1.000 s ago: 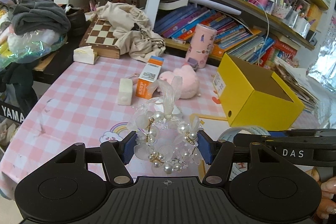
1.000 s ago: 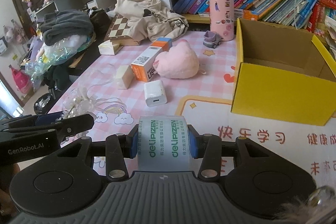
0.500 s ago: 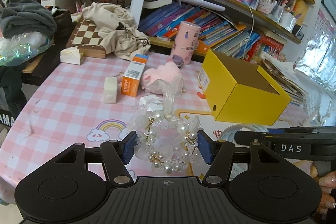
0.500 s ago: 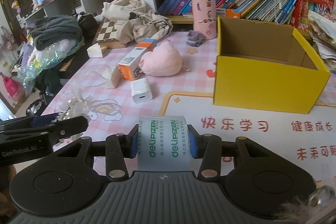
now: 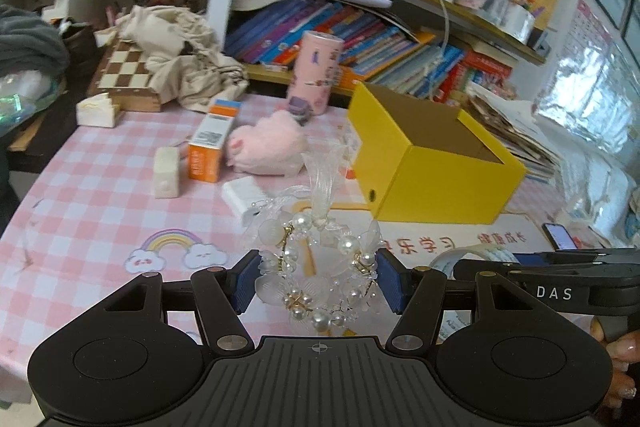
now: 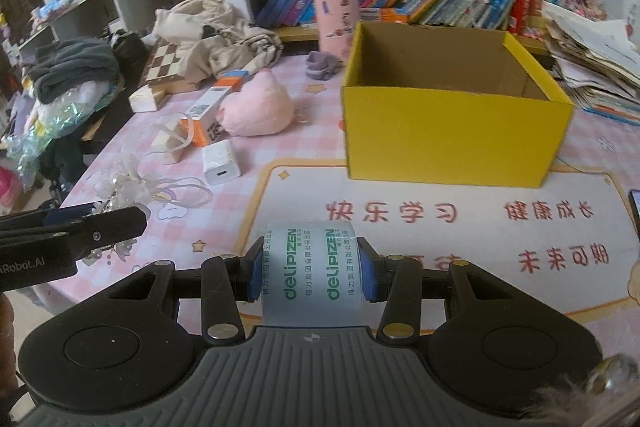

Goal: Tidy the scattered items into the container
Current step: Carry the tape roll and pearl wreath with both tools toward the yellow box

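Cluttered pink table (image 6: pixel 280 155), yellow box (image 6: pixel 448 135) floor hidden, shelves blurred

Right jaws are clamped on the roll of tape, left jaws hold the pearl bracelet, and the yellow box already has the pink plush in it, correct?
Not quite. The pink plush lies on the table left of the yellow box, as the right wrist view shows. The roll of tape and pearl bracelet are held as you said.

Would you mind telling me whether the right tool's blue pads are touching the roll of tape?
Touching. The right wrist view shows the right tool with both blue pads pressed flat against the ends of the tape roll, no gap visible.
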`<action>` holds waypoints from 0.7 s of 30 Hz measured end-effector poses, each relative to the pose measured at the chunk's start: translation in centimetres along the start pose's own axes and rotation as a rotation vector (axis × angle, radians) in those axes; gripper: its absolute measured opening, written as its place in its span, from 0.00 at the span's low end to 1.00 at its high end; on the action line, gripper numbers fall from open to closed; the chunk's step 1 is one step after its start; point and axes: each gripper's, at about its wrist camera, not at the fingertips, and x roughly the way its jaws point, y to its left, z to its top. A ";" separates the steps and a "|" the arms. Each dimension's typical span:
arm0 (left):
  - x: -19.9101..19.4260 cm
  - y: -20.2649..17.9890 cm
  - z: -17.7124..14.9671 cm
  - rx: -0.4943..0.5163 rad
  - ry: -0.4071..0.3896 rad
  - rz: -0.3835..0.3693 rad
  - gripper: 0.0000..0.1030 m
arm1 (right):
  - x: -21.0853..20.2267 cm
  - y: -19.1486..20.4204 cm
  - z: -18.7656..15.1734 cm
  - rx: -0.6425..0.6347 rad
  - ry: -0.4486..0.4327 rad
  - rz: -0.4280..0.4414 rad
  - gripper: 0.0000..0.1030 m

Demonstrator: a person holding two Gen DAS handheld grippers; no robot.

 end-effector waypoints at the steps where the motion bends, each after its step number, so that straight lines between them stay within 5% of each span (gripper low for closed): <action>1: 0.1 -0.3 0.0 0.007 0.001 -0.007 0.59 | -0.1 -0.2 -0.1 0.007 -0.001 -0.005 0.41; 21: 3.0 -6.3 0.7 0.118 0.032 -0.130 0.59 | -3.0 -5.7 -1.0 0.106 -0.040 -0.106 0.41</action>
